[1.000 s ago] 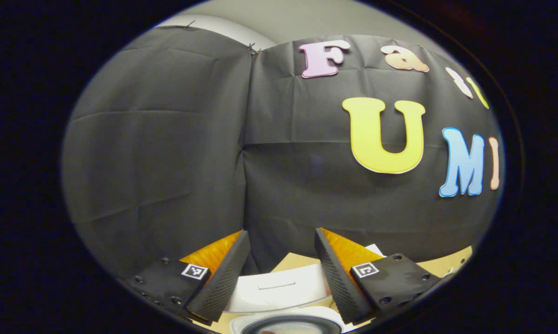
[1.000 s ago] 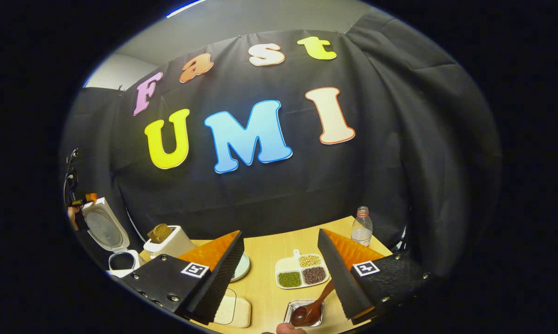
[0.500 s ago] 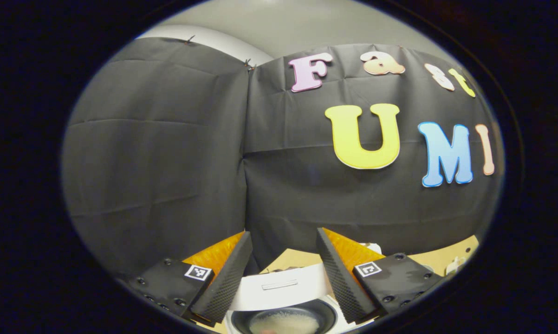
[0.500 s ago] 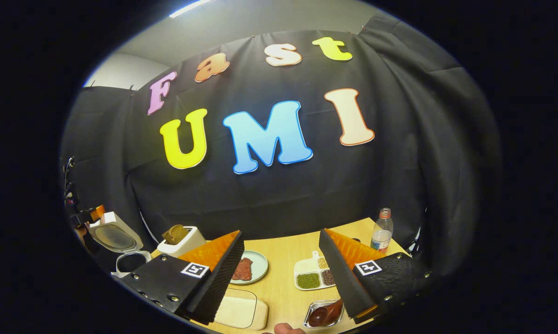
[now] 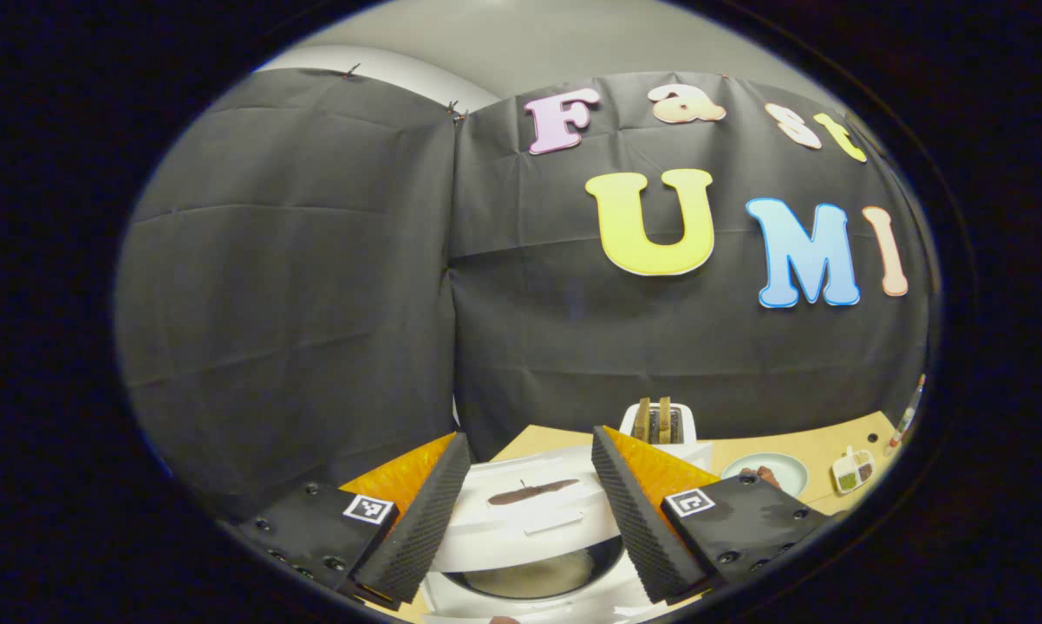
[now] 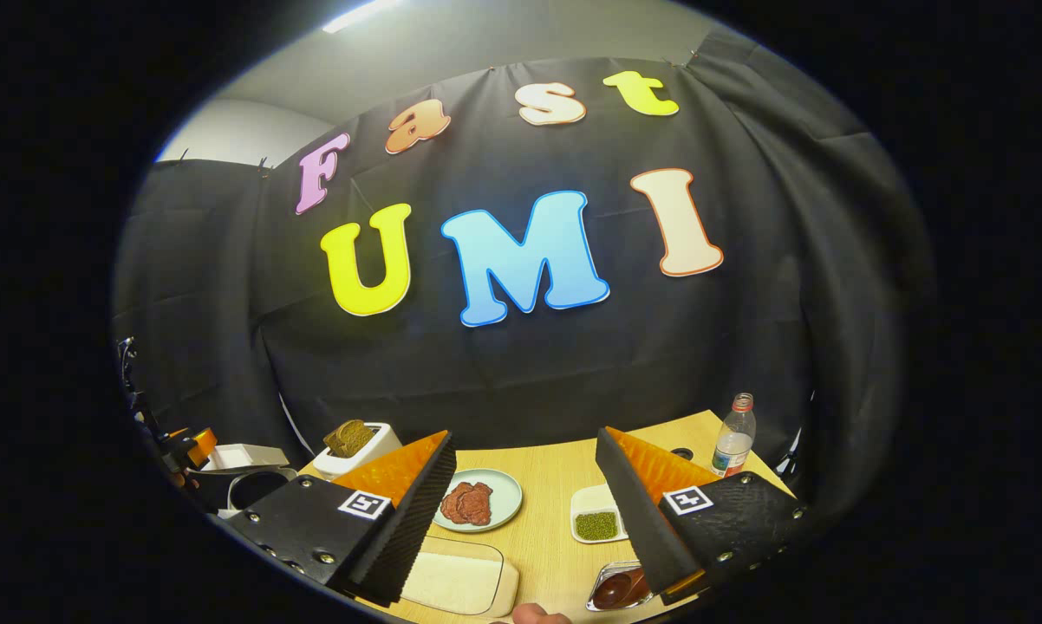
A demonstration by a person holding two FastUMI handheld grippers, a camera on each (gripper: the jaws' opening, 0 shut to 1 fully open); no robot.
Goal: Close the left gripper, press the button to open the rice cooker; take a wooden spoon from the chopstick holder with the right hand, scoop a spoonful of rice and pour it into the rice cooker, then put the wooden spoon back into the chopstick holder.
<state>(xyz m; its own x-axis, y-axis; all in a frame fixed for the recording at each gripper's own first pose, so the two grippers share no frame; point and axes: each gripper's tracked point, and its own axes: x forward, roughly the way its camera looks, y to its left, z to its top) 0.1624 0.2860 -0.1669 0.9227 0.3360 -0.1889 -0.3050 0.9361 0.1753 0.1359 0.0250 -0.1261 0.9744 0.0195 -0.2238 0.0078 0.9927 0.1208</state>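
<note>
Black cloth backs a wooden worktop point(image 6: 547, 537). Left gripper point(image 5: 530, 507) hangs over the open rice cooker point(image 5: 530, 572) (rice inside), fingers apart and empty. Right gripper point(image 6: 525, 511) has fingers apart too; the wooden spoon point(image 6: 616, 591) lies in a small metal tray point(image 6: 603, 582) beside a plate point(image 6: 504, 490).

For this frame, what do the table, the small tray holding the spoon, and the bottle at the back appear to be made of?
The table looks like light wood or wood laminate: pale tan with faint grain, matte. The small tray seems to be metal, going by its shiny, reflective rim. The spoon in it looks like dark, glossy wood. The bottle appears to be clear plastic with a coloured cap, though glass cannot be ruled out.
</note>
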